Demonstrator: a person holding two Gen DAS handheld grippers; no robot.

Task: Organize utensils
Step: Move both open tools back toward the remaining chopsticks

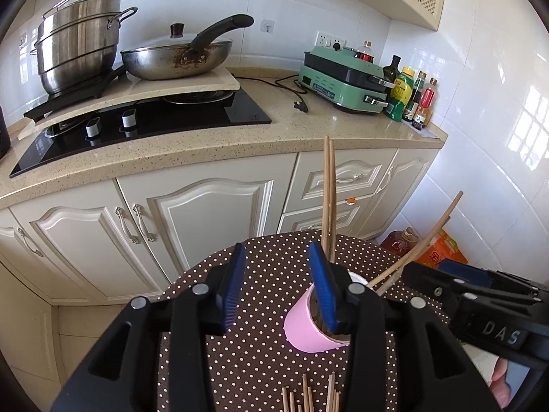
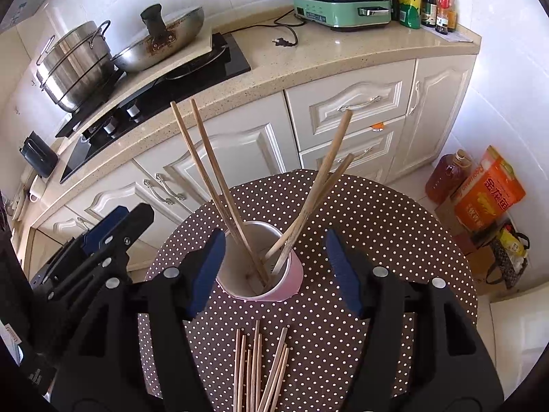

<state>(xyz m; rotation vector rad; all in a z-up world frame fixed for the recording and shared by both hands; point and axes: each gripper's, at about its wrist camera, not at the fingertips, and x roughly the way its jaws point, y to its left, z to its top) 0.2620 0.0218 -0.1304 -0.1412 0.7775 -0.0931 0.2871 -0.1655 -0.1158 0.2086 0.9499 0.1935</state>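
At frame center, the pink cup (image 2: 260,271) stands on the polka-dot table (image 2: 394,226), holding four chopsticks (image 2: 219,185). The right gripper (image 2: 274,271) straddles it with fingers released; the left gripper (image 1: 278,288) is likewise released. Loose chopsticks (image 2: 260,370), perhaps ten, lie below.

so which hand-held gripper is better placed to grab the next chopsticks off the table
Right, probably. The right hand-held gripper is open and centred over the loose chopsticks, which lie just short of the pink cup. The left hand-held gripper sits off to their left.
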